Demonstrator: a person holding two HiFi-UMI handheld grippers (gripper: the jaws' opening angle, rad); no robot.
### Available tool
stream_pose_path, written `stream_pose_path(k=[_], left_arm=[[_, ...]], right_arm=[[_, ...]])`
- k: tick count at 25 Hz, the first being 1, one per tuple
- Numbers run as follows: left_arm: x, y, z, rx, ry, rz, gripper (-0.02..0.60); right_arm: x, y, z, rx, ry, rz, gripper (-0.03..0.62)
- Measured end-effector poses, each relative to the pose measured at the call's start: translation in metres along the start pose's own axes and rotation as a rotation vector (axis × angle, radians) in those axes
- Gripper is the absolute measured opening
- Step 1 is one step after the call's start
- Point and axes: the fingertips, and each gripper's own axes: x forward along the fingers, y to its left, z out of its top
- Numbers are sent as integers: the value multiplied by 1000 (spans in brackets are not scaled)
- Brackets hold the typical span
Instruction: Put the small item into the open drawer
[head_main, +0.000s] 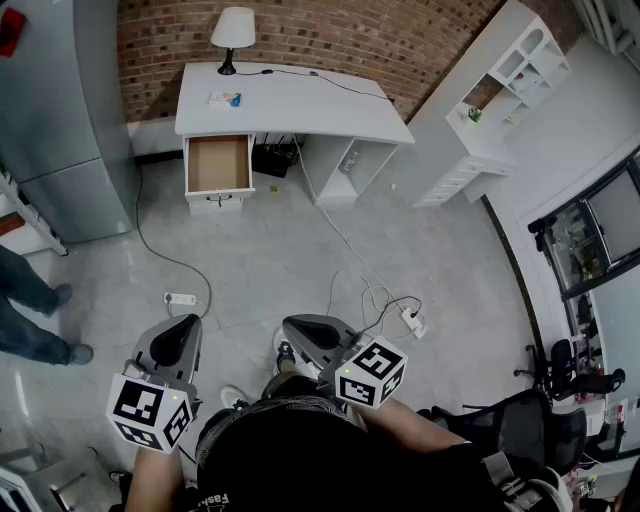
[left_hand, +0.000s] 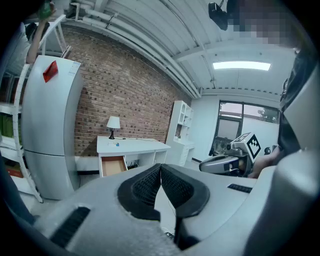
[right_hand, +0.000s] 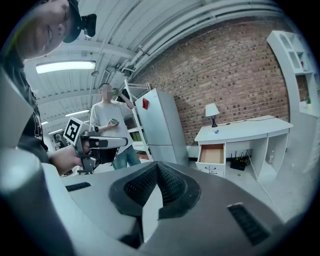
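Far across the floor stands a white desk (head_main: 300, 110) with its open drawer (head_main: 218, 165) pulled out and empty. A small blue-and-white item (head_main: 224, 98) lies on the desktop above the drawer, near a lamp (head_main: 232, 30). Both grippers are held low near the person's body, well short of the desk. My left gripper (head_main: 187, 322) is shut with nothing in it, its pads meeting tip to tip (left_hand: 160, 167). My right gripper (head_main: 295, 325) is likewise shut and empty (right_hand: 157, 167). The drawer (right_hand: 212, 154) and the item (right_hand: 216, 132) show small in the right gripper view.
A grey refrigerator (head_main: 60, 120) stands left of the desk, a white shelf unit (head_main: 500, 100) to its right. Power strips (head_main: 180, 298) (head_main: 412, 322) and cables lie on the floor between me and the desk. A bystander's legs (head_main: 30, 310) are at the left, an office chair (head_main: 520, 420) at lower right.
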Motion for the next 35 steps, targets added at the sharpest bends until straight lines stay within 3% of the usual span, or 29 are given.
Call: stream_pose_path(k=[19, 27, 35], left_arm=[[18, 9, -11, -15, 35, -22, 18], [64, 37, 5, -24, 14, 15, 18], [135, 82, 27, -16, 65, 47, 18]], right_arm=[[2, -17, 1, 30, 13, -37, 6], [37, -68, 17, 19, 15, -15, 5], [94, -135, 59, 18, -1, 29, 5]])
